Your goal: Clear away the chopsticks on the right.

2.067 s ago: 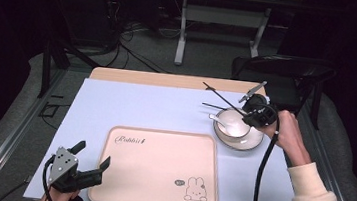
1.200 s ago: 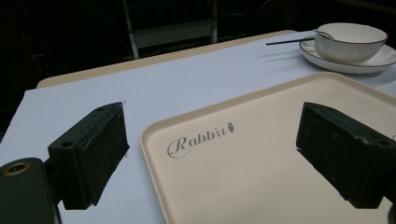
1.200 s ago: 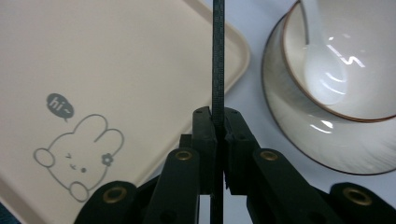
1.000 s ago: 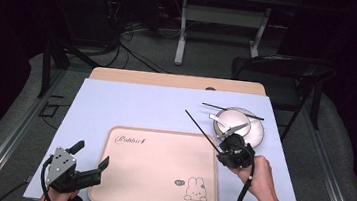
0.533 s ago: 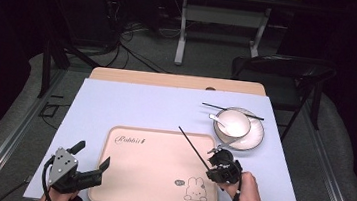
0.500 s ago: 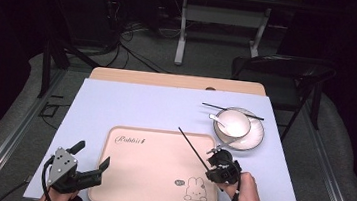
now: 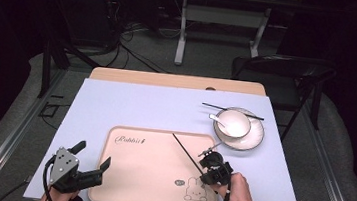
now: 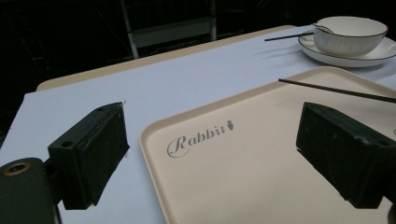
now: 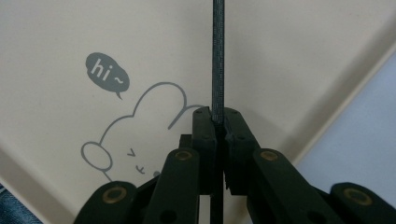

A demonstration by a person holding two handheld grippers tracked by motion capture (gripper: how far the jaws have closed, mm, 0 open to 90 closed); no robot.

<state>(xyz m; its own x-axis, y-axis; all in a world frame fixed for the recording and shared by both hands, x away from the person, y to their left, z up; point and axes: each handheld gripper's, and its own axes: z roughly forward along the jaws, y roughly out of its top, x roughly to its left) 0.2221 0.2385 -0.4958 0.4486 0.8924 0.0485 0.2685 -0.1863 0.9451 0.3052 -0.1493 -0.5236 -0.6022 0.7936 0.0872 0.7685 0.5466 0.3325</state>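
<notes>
Right gripper point(image 9: 218, 122) fingers clamped on thin black chopstick point(image 7: 186, 151), stick running ahead of fingers over beige rabbit-print tray point(image 7: 143, 177). Left gripper point(image 8: 215, 154) fingers apart, tray corner between them.

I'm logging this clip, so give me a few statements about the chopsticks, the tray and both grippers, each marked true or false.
1. The right gripper is shut on a black chopstick. True.
2. The left gripper holds the tray's edge. False: it is open, with one jaw above the table and the other above the tray, gripping nothing.
3. A second chopstick lies across the plate behind the bowl. True.
4. The spoon lies on the tray. False: it rests in the bowl.
5. The held chopstick is over the tray. True.
</notes>
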